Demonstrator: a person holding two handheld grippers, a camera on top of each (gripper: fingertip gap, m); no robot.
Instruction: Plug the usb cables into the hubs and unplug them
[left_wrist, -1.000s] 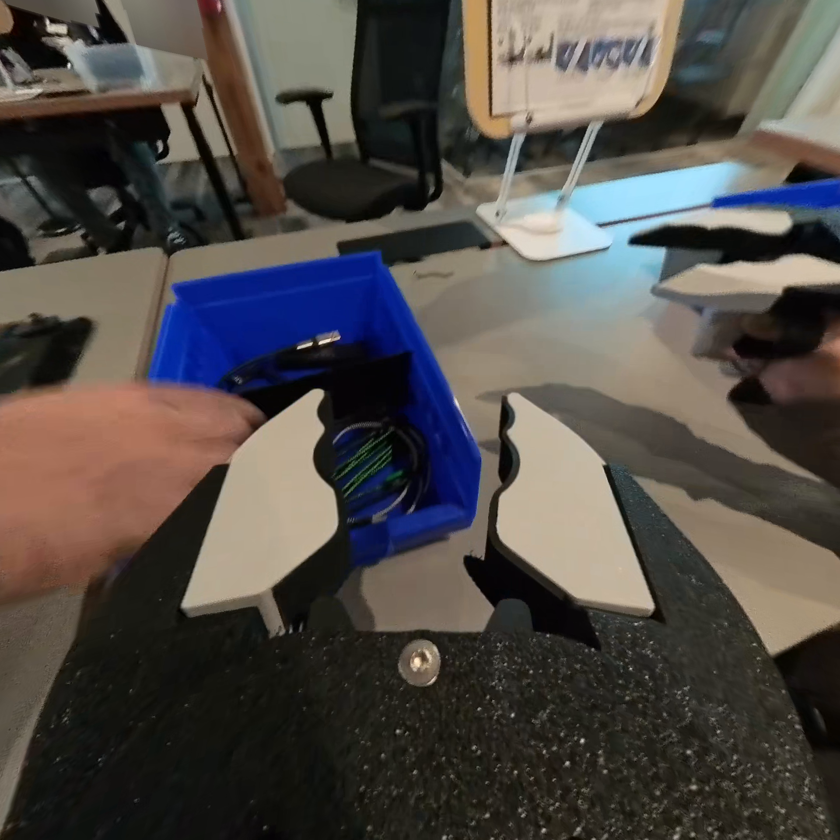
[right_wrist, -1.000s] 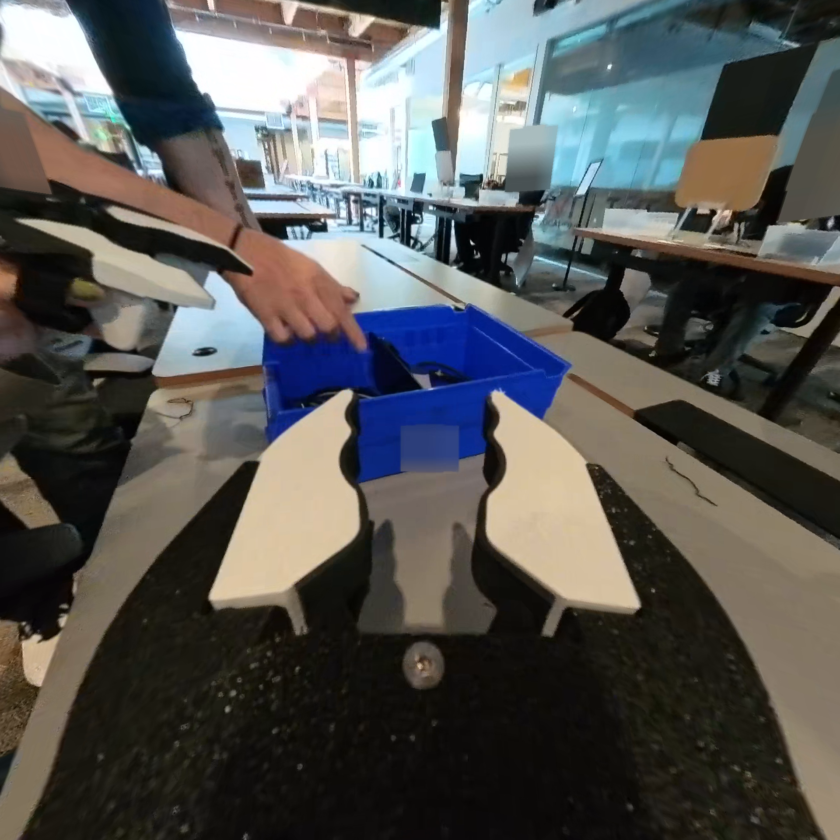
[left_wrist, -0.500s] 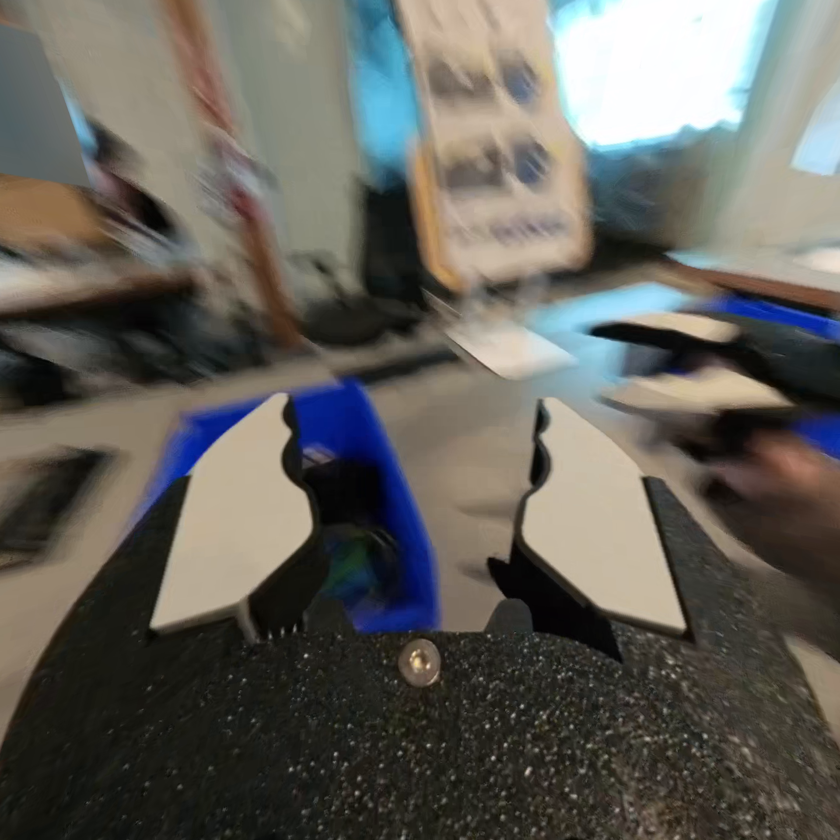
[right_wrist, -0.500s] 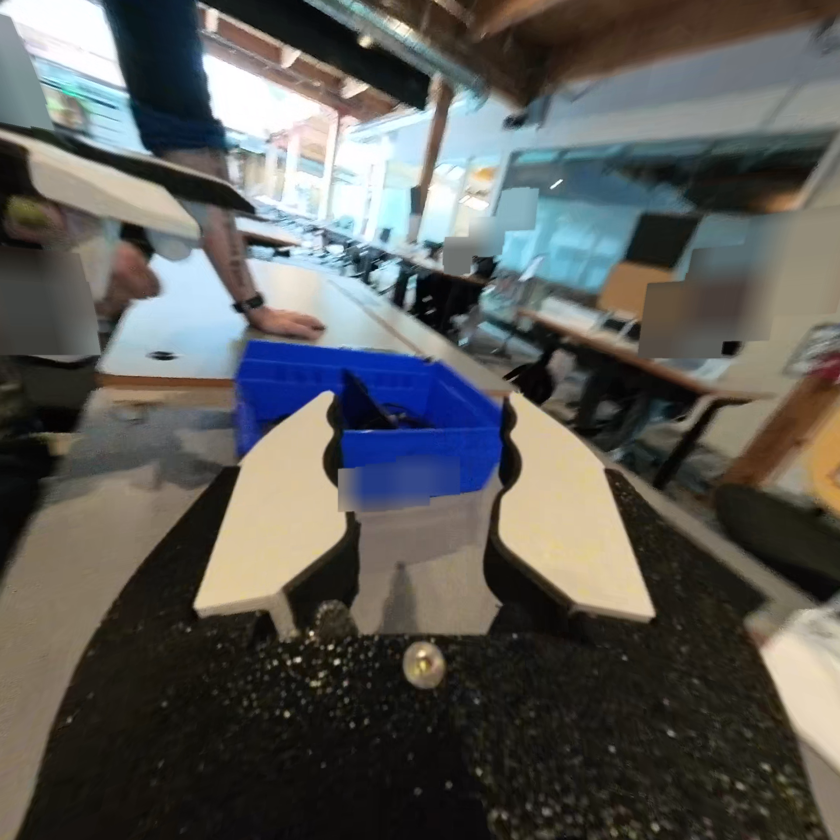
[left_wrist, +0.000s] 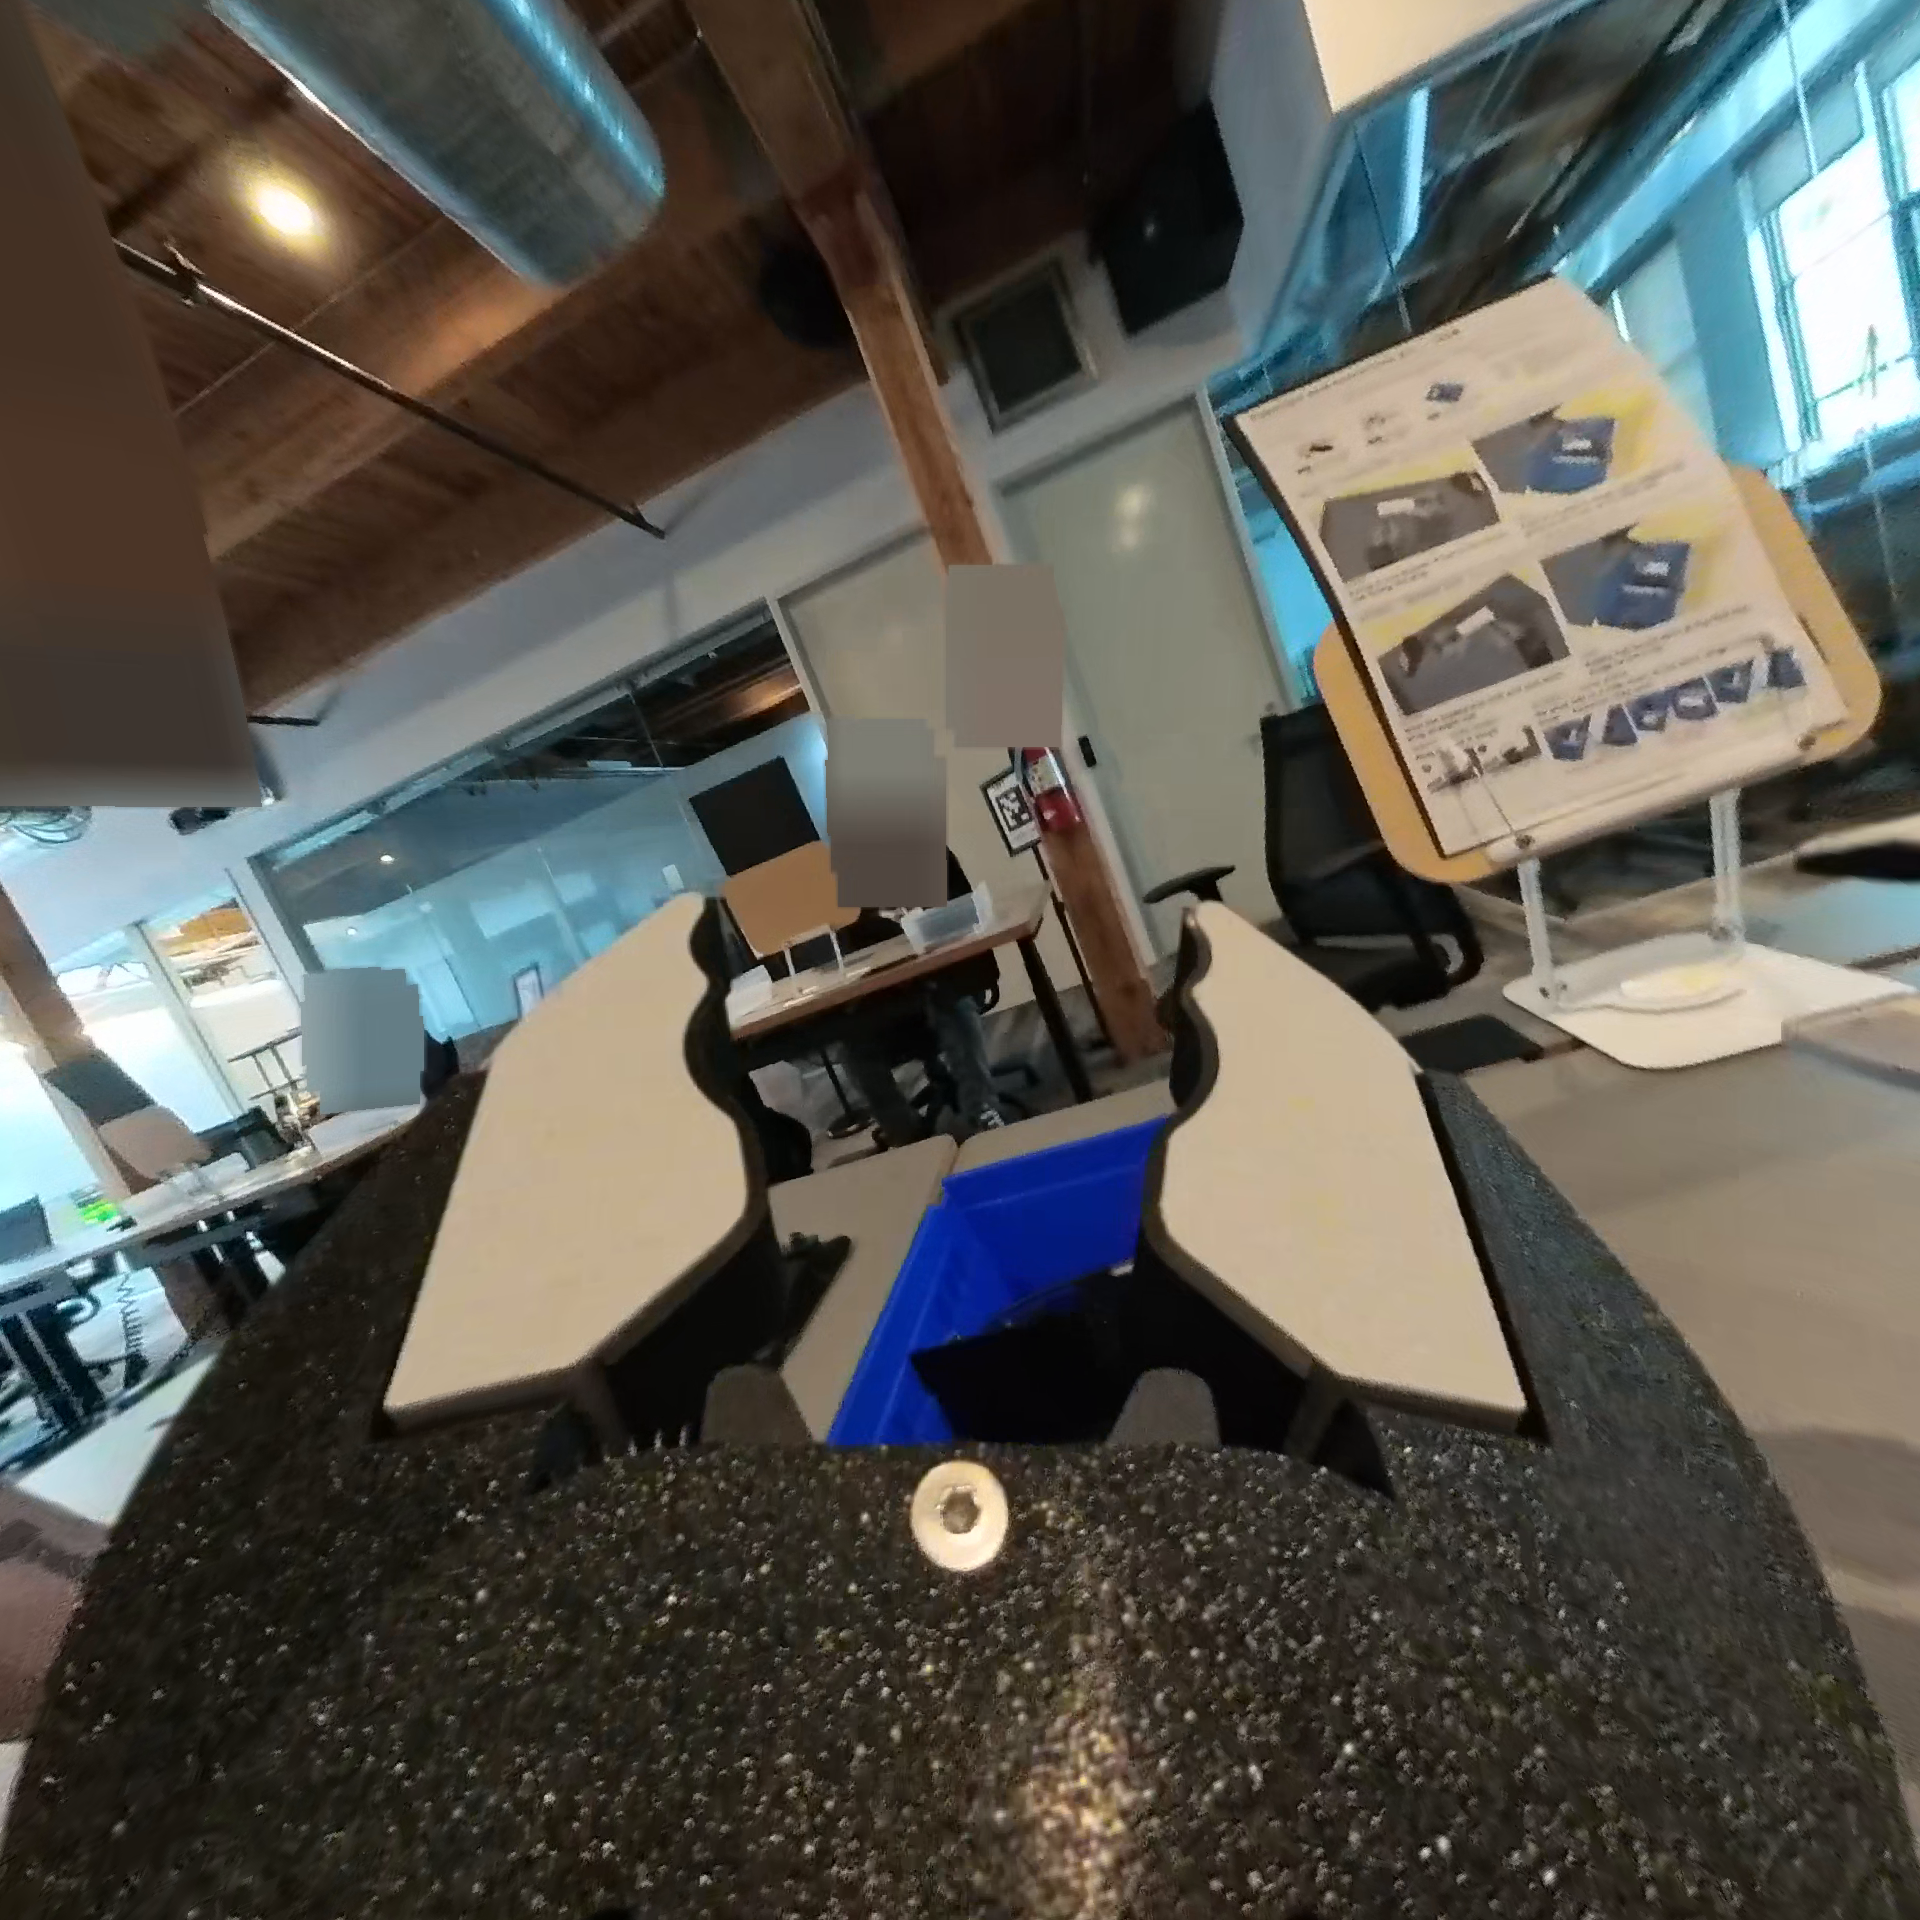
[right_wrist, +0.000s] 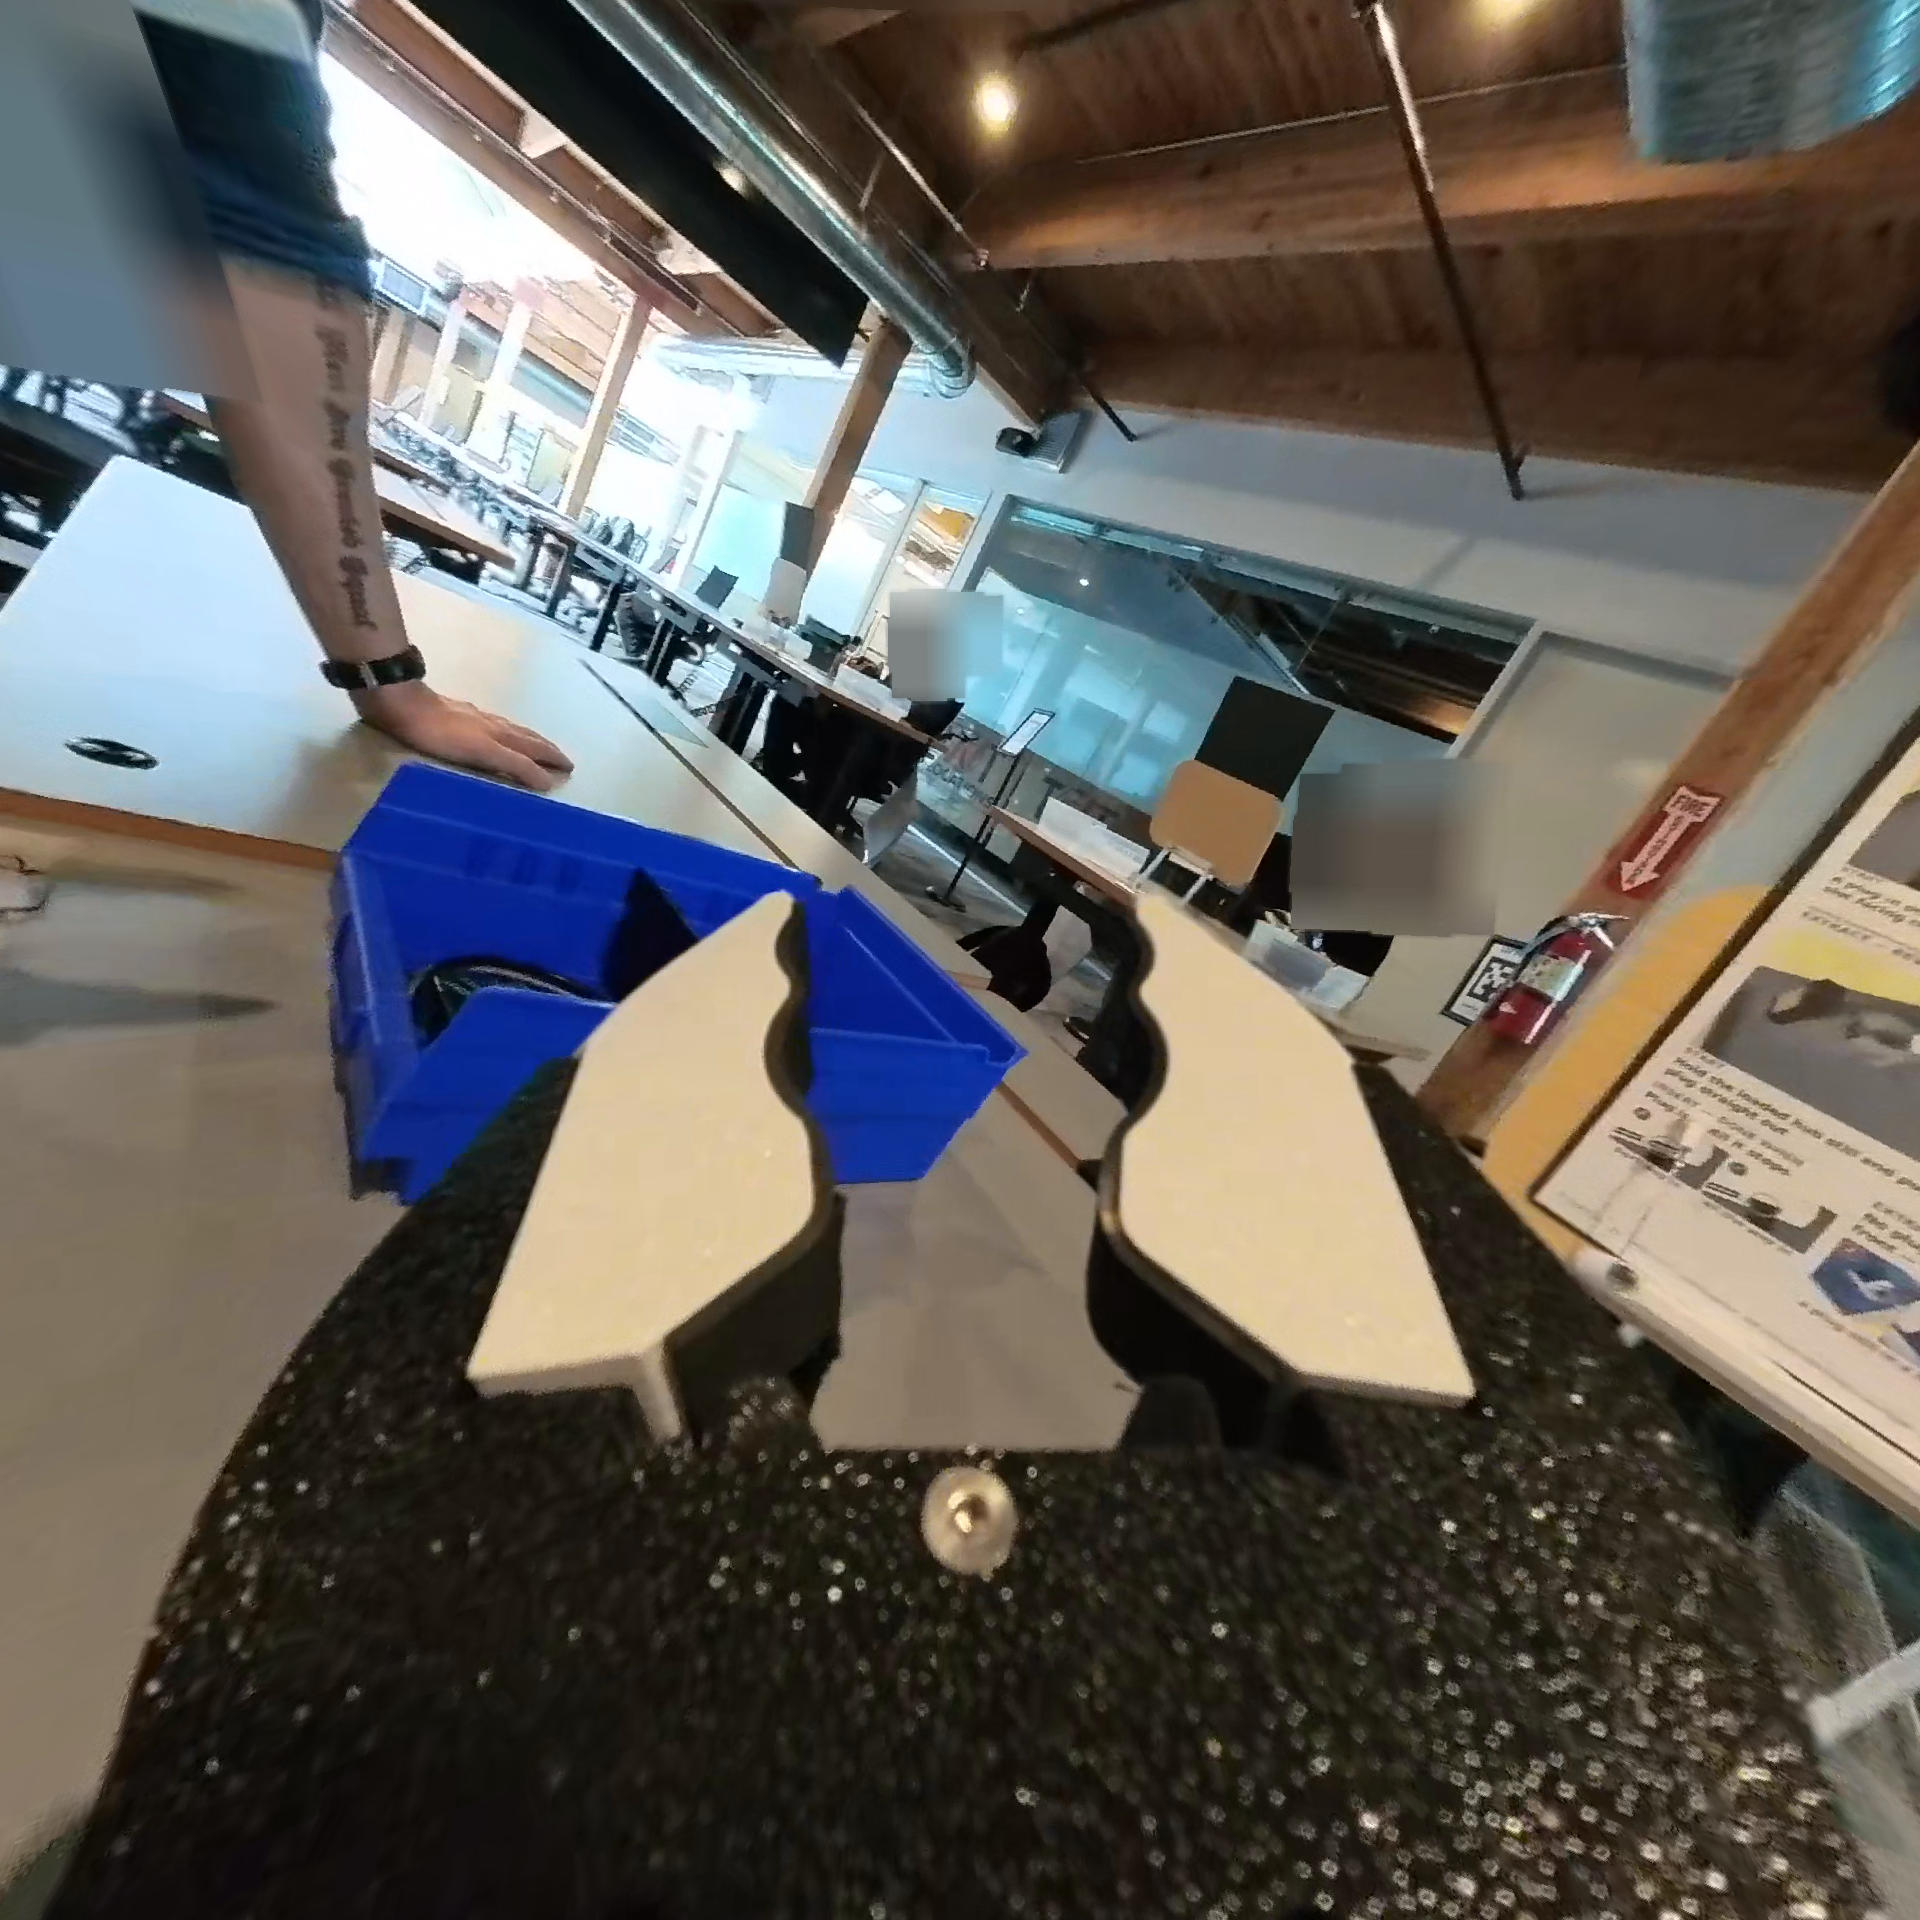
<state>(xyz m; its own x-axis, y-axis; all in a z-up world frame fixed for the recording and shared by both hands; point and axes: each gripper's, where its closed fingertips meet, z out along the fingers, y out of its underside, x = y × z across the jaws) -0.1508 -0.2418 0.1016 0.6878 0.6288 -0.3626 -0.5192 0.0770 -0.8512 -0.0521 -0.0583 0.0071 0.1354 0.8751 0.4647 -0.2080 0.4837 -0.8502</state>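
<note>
Cables (right_wrist: 473, 987) sit coiled in the blue bin (right_wrist: 582, 1049) on the table (right_wrist: 156, 1195), beside a black divider (right_wrist: 649, 925); no hub visible. Left tool (left_wrist: 945, 1023) and right tool (right_wrist: 961, 1023) are both spread wide, empty, and pitched up toward the ceiling, with the bin low in each view. Risks, as I judge them: descending at this tilt could clip the bin wall or shove it, and grabbing the coil rather than a plug could drag the whole tangle out. A bystander's hand (right_wrist: 468, 738) rests just behind the bin, a collision hazard.
</note>
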